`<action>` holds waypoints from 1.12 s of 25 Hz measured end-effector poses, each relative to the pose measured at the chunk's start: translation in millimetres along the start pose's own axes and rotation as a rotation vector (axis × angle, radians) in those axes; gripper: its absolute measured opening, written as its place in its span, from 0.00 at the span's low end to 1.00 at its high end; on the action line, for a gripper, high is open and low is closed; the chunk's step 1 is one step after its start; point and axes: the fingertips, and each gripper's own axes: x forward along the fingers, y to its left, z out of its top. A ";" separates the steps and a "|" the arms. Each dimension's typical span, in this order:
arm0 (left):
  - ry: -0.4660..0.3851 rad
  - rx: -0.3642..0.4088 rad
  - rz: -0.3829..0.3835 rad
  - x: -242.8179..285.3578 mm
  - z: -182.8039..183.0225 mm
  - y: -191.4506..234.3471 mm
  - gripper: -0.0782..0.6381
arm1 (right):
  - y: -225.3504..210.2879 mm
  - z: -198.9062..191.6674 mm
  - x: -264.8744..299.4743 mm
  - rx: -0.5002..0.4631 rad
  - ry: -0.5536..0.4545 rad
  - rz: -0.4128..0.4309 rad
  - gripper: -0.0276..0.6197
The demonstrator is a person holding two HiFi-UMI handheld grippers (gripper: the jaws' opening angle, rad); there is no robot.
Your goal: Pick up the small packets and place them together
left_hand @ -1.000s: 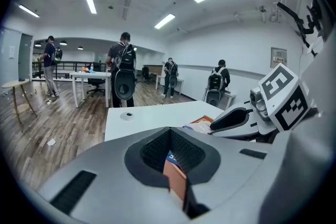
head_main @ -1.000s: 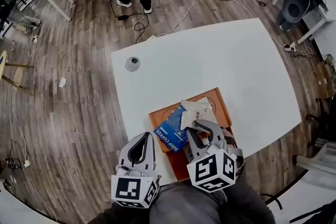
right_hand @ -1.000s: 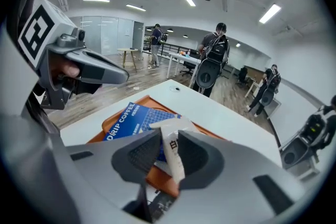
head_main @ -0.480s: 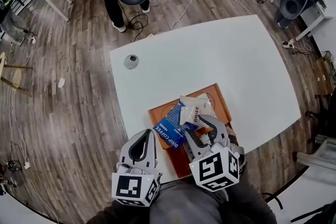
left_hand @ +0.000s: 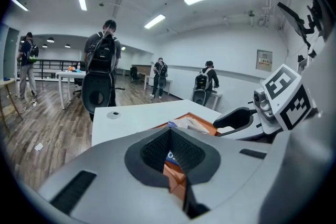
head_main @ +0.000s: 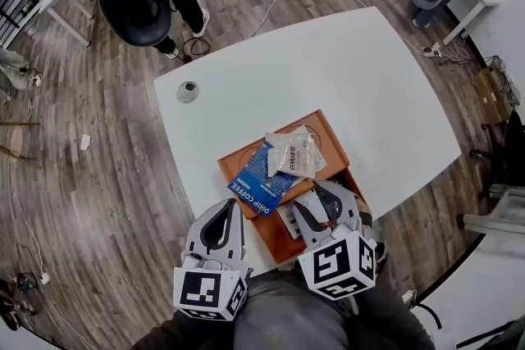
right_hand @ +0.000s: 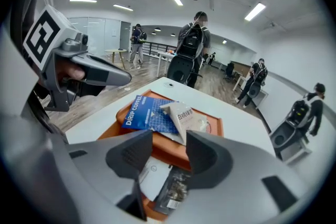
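While lying on the orange tray (head_main: 232, 168), blue packet (head_main: 261, 180) is showing "DRIP COFFEE" — white packet (head_main: 293, 154) overlapping it. White counter (head_main: 369, 78), wood floor (head_main: 98, 143). Right claw (head_main: 318, 201) has just been opening, gripping nothing; left claw (head_main: 228, 207) clenched, empty.

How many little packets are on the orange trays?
4. A blue coffee packet and a pale packet overlapping it lie on the far tray. A white packet and a dark packet lie on the near tray. More may be hidden.

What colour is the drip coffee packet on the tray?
The packet is blue with white lettering; the right gripper view shows it best.
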 end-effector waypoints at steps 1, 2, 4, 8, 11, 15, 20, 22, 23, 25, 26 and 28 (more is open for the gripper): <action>0.004 0.003 -0.011 -0.1 -1.9 -3.0 0.10 | 1.3 -5.4 -2.0 0.008 0.009 -0.004 0.33; 0.008 0.006 -0.021 -0.1 -4.0 -6.0 0.10 | 3.0 -10.7 -3.5 0.016 0.018 -0.006 0.33; 0.019 0.009 -0.041 -0.3 -8.9 -11.5 0.10 | 8.5 -21.5 -5.1 0.031 0.039 -0.001 0.33; 0.046 0.010 -0.068 0.3 -22.0 -17.8 0.10 | 25.4 -41.0 -2.3 0.052 0.080 0.028 0.33; 0.062 0.008 -0.073 1.2 -31.1 -18.6 0.10 | 37.1 -53.8 3.0 0.056 0.109 0.055 0.33; 0.071 0.003 -0.068 0.9 -36.7 -16.0 0.10 | 45.8 -65.6 9.9 0.032 0.152 0.069 0.33; 0.074 -0.014 -0.048 -1.8 -39.1 -9.4 0.10 | 51.9 -71.1 20.6 -0.016 0.206 0.099 0.35; 0.078 -0.022 -0.038 -3.1 -39.4 -6.2 0.10 | 54.8 -72.9 25.7 -0.028 0.228 0.125 0.39; 0.079 -0.026 -0.034 -3.5 -39.8 -4.7 0.10 | 56.4 -74.1 28.4 -0.033 0.240 0.139 0.41; 0.080 -0.035 -0.026 -3.5 -40.7 -1.5 0.10 | 59.5 -77.3 34.3 -0.042 0.263 0.168 0.46; 0.079 -0.039 -0.022 -3.2 -41.1 0.2 0.10 | 60.8 -79.0 37.3 -0.047 0.275 0.181 0.48; 0.078 -0.048 -0.013 -2.3 -40.9 3.9 0.10 | 62.2 -82.0 43.1 -0.056 0.298 0.200 0.52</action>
